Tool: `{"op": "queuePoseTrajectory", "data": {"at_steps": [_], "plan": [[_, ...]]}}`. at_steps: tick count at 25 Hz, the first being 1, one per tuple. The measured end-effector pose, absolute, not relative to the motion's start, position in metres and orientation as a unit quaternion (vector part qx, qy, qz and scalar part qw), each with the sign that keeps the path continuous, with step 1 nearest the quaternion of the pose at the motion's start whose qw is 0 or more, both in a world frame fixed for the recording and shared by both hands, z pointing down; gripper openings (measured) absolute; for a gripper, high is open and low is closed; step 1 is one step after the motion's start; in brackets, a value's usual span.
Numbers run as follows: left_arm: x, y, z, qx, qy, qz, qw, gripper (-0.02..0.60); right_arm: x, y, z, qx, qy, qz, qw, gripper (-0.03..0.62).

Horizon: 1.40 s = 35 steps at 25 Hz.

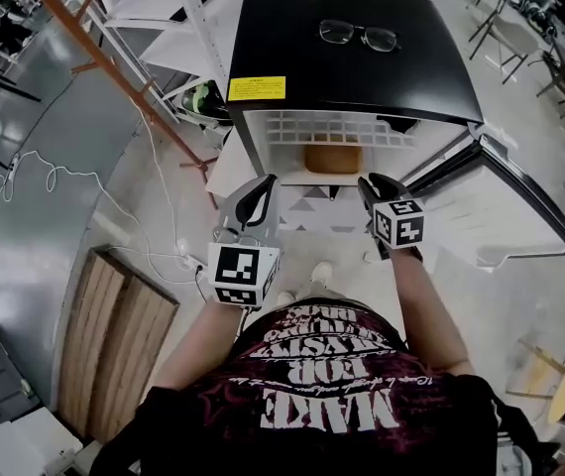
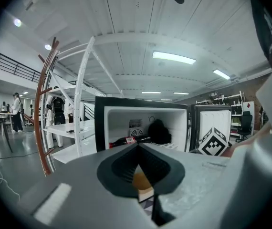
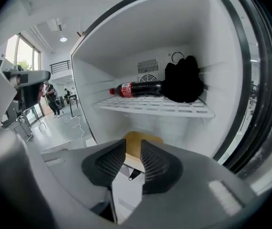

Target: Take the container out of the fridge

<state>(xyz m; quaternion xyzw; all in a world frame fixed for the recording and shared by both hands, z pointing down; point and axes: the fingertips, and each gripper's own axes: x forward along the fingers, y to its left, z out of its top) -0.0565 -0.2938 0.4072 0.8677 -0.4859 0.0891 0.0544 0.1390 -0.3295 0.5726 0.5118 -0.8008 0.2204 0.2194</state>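
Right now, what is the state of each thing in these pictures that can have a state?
Small black fridge: door open wide.
Tan container: inside the fridge, below the white wire shelf, not gripped.
Red-labelled cola bottle: lying on its side on the shelf.
Black-framed glasses: lying on the fridge top.
Left gripper: shut, empty.
Right gripper: open, empty.

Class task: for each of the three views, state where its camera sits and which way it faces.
Head view: on the head, facing steeply down at the fridge; forearms, left gripper, right gripper show.
Left gripper view: on that gripper, facing the open fridge; own jaws.
Right gripper view: likewise, closer in; own jaws.
Shared: container, in all three.
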Motion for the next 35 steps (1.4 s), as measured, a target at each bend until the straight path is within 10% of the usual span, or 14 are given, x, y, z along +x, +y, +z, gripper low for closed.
{"op": "queuePoseTrajectory", "data": {"at_steps": [35], "plan": [[-0.067,-0.287,0.408,0.857,-0.502,0.106,0.052,0.000,0.164,-0.370,0.653,0.527,-0.752,0.308,0.249,0.146]]}}
